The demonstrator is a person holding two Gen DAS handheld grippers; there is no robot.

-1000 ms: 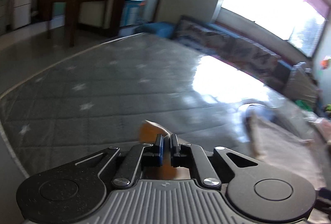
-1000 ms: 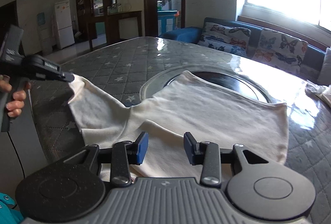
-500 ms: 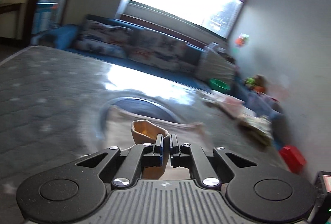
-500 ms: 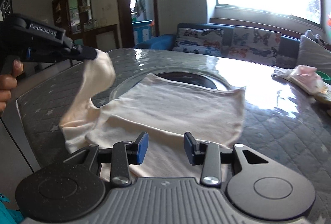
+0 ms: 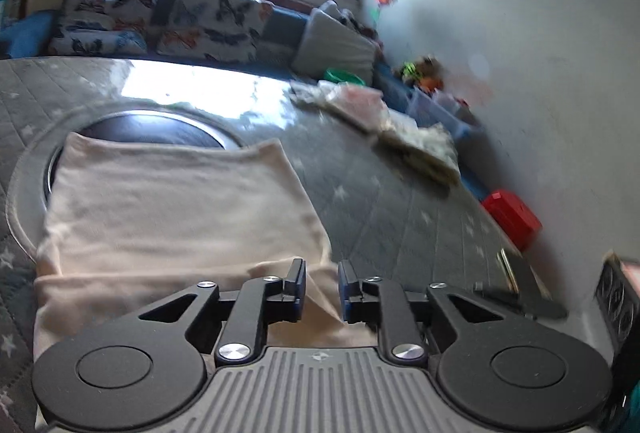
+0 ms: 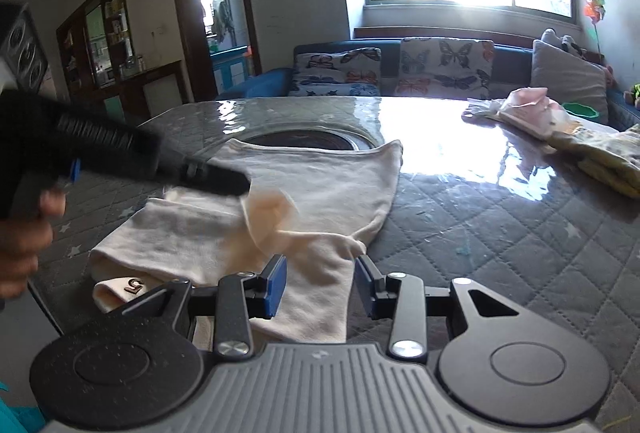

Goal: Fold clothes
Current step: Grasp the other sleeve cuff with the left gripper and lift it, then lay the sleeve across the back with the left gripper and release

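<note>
The quilted grey table (image 6: 500,233) extends ahead of both my tools. The cream shirt (image 5: 168,209) lies flat on it, directly ahead of and under my fingers, its left sleeve folded inward. My right gripper (image 6: 320,287) is released, jaws apart over the hem. My left gripper (image 5: 322,287) is also released, with cloth beneath the gap.

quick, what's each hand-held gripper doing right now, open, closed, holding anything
Left hand-held gripper: open, holding nothing, over the cream shirt.
Right hand-held gripper: open, holding nothing.
</note>
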